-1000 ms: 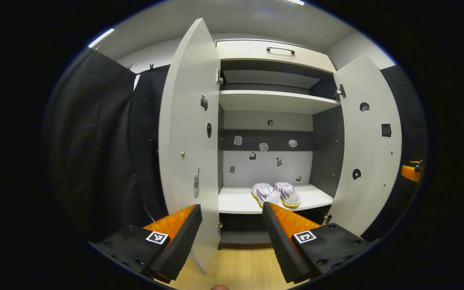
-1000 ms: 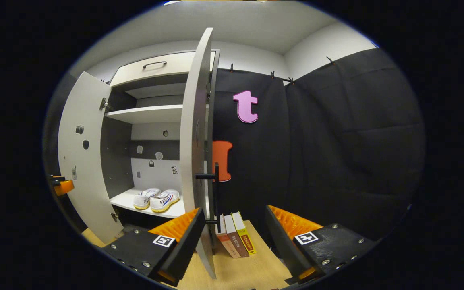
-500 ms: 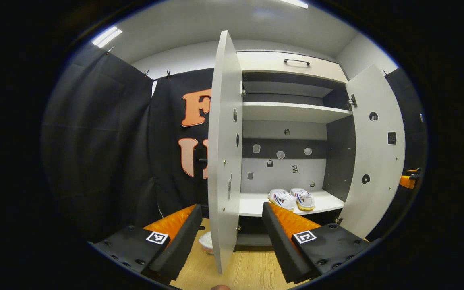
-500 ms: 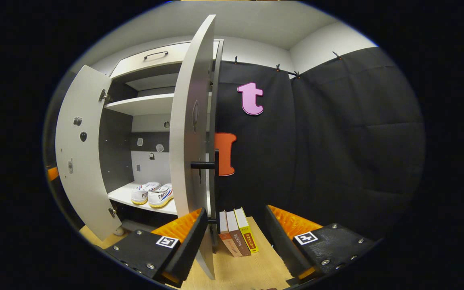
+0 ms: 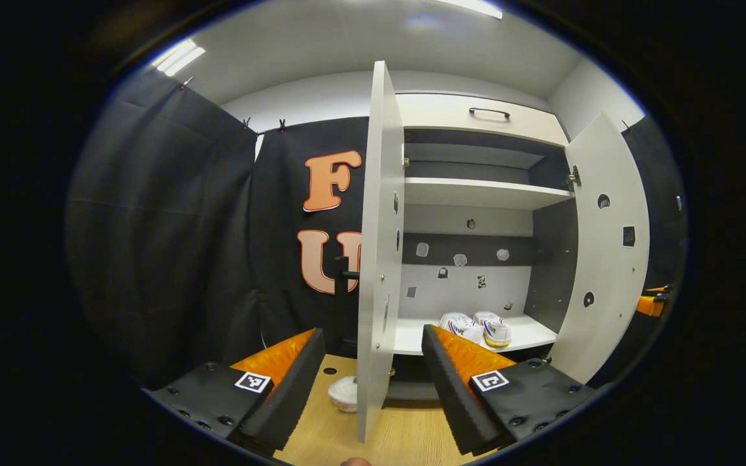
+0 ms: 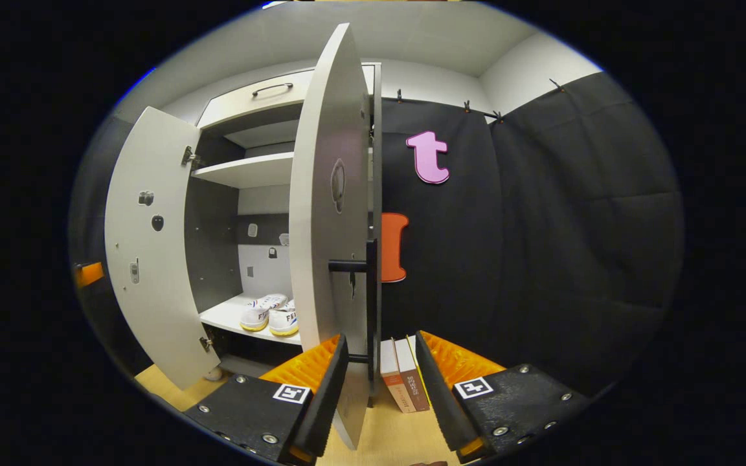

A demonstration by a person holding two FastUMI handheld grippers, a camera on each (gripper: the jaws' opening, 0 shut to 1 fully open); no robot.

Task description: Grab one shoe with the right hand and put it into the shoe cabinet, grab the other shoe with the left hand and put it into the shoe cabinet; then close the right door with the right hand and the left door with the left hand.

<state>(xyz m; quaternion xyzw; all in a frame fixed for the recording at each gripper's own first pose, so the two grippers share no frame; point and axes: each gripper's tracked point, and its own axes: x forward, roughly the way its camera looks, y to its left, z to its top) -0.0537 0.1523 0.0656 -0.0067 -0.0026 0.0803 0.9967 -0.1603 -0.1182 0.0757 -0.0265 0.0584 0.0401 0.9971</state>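
Observation:
A pair of white shoes [image 5: 476,327] sits side by side on the lower shelf of the white shoe cabinet [image 5: 476,193], also seen as the shoes [image 6: 269,317] in the right gripper view. Both doors stand open. The left door [image 5: 378,246] is edge-on between the fingers of my left gripper [image 5: 372,331], which is open and not touching it. The right door [image 6: 327,213], with its black handle [image 6: 371,304], stands between the fingers of my right gripper [image 6: 379,338]; its jaws are narrowed around the door's edge but still apart.
Several books [image 6: 404,382] stand on the wooden surface right of the cabinet. A small white bowl-like object [image 5: 345,393] lies by the left door's foot. The far door [image 5: 606,259] is swung wide, and black cloth walls flank the cabinet.
The left gripper has shifted left, so the left door now shows edge-on between its fingers. The right gripper's fingers have narrowed around the right door's edge and handle.

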